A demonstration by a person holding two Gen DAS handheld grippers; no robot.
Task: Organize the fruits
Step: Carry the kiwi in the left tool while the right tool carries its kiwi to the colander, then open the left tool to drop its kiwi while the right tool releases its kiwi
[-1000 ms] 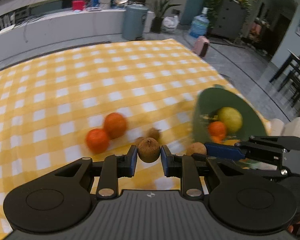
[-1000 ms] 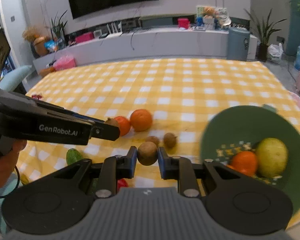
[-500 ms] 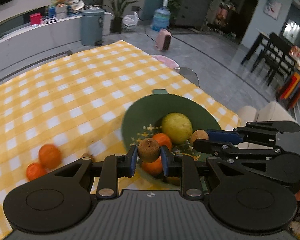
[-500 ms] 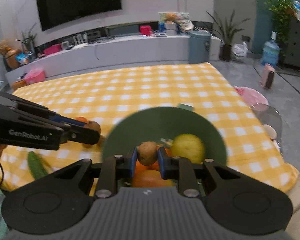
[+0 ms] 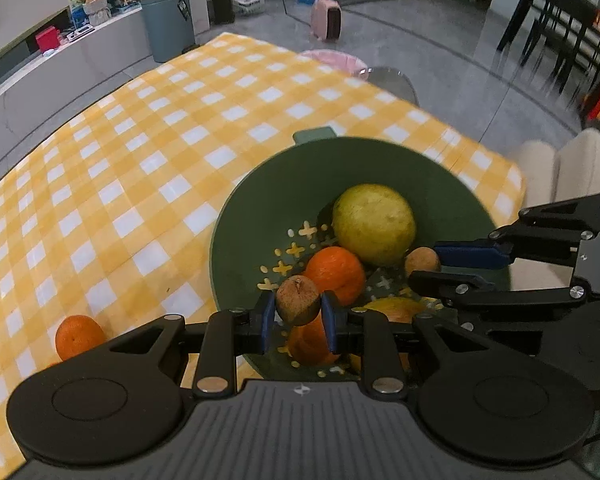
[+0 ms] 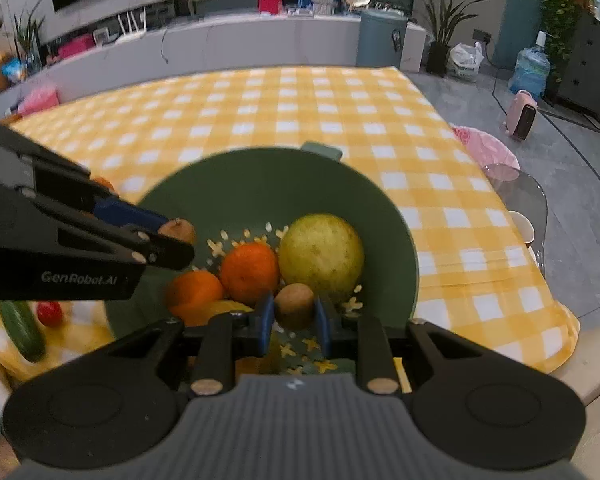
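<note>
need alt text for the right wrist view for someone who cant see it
The right tool is shut on a small brown fruit over a green bowl holding a large yellow-green fruit and oranges. The left tool reaches in from the left with another small brown fruit. The bowl sits on a yellow checked tablecloth, with a cucumber and a tomato at lower left.

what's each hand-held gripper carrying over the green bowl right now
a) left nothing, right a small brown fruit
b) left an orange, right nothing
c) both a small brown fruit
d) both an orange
c: the left hand-held gripper is shut on a small brown fruit, and the right hand-held gripper is shut on another brown fruit, both above the green bowl.
</note>
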